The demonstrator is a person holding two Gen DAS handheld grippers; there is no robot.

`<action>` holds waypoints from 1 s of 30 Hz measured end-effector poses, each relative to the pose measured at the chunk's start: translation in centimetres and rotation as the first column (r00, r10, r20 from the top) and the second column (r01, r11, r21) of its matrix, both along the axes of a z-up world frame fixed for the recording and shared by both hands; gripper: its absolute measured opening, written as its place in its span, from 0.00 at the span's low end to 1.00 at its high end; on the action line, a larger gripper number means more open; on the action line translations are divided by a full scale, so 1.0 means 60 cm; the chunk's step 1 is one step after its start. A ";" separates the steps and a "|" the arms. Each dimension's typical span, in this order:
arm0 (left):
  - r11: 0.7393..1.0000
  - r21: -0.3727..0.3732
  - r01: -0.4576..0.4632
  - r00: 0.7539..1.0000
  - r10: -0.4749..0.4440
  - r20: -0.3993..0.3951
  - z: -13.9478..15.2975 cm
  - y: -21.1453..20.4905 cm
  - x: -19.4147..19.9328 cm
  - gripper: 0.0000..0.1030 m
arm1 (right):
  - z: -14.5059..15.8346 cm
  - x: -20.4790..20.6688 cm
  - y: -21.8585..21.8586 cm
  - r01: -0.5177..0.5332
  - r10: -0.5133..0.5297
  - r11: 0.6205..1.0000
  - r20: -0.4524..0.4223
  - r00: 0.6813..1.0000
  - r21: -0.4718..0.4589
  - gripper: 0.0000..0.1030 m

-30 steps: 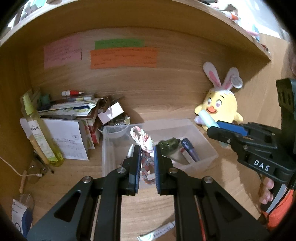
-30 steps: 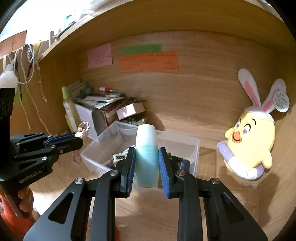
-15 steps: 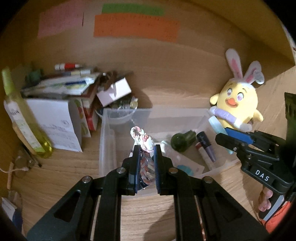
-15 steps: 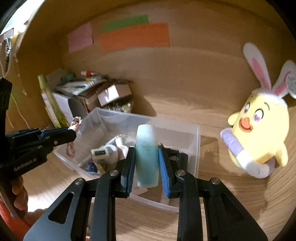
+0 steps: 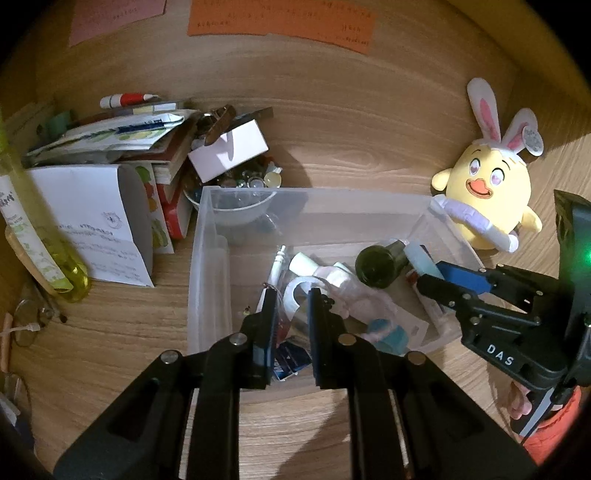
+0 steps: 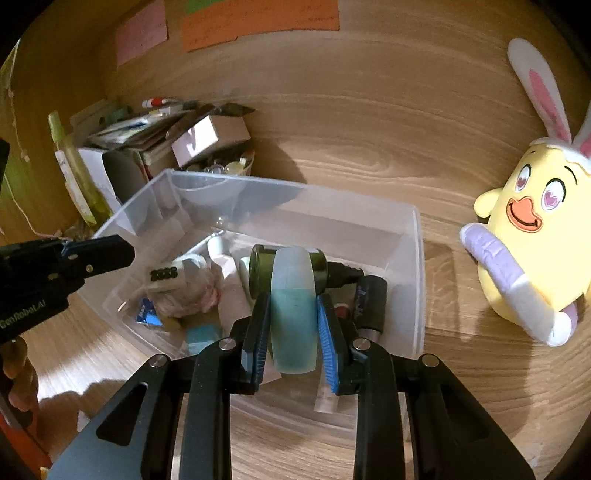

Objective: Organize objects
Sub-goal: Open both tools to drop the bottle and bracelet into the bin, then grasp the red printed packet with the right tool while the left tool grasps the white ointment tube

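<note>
A clear plastic bin (image 5: 207,258) (image 6: 417,266) sits on the wooden desk and holds several small items, among them a dark green bottle (image 5: 378,266) (image 6: 258,269). My left gripper (image 5: 292,295) (image 6: 110,251) hangs over the bin's near left part. Its jaws are opening and the pads press on nothing. The pink-and-white braided band (image 6: 192,291) (image 5: 354,295) lies loose among the bin's contents. My right gripper (image 6: 293,299) (image 5: 428,273) is shut on a pale teal bottle (image 6: 293,306) (image 5: 417,254), held upright low over the bin's right half.
A yellow plush chick with bunny ears (image 5: 484,195) (image 6: 535,229) stands right of the bin. Left of it are stacked papers and boxes (image 5: 110,147), a yellow-green bottle (image 5: 37,236) and a bowl of small bits (image 5: 236,206). Sticky notes (image 5: 280,18) hang on the back wall.
Both grippers have come down closer over the bin. The braided band has left the left gripper's jaws, which have parted. The right gripper still grips the teal bottle.
</note>
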State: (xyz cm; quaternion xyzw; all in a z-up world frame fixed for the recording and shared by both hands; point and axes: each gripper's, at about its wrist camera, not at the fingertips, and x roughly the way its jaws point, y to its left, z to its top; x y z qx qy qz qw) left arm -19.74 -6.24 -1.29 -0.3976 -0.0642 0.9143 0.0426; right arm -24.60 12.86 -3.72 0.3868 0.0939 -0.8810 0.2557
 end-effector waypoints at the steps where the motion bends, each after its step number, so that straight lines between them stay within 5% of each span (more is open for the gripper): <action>1: 1.000 0.003 0.001 1.000 -0.001 0.006 -0.002 0.000 -0.001 0.21 | -0.002 -0.001 -0.002 -0.002 0.002 1.000 0.005 1.000 0.003 0.22; 6: 1.000 -0.004 0.010 1.000 -0.010 -0.002 -0.002 0.005 0.004 0.44 | -0.003 -0.001 -0.004 -0.006 0.005 1.000 0.022 1.000 0.011 0.25; 11: 1.000 -0.015 0.022 0.999 -0.022 -0.025 0.009 0.010 0.015 0.53 | 0.007 0.003 0.003 0.003 -0.002 1.000 0.024 1.000 -0.017 0.51; 21: 0.998 -0.062 0.023 0.991 -0.031 -0.132 0.061 0.021 0.067 0.72 | 0.065 0.045 0.015 0.000 -0.002 0.999 -0.062 0.998 -0.039 0.69; 25: 0.997 -0.077 0.009 0.984 -0.022 -0.176 0.080 0.025 0.090 0.90 | 0.084 0.070 0.023 -0.010 0.006 0.998 -0.085 0.996 -0.054 0.79; 30: 0.994 -0.108 -0.007 0.976 -0.016 -0.215 0.097 0.030 0.123 0.96 | 0.101 0.105 0.031 -0.020 0.012 0.998 -0.116 0.993 -0.067 0.82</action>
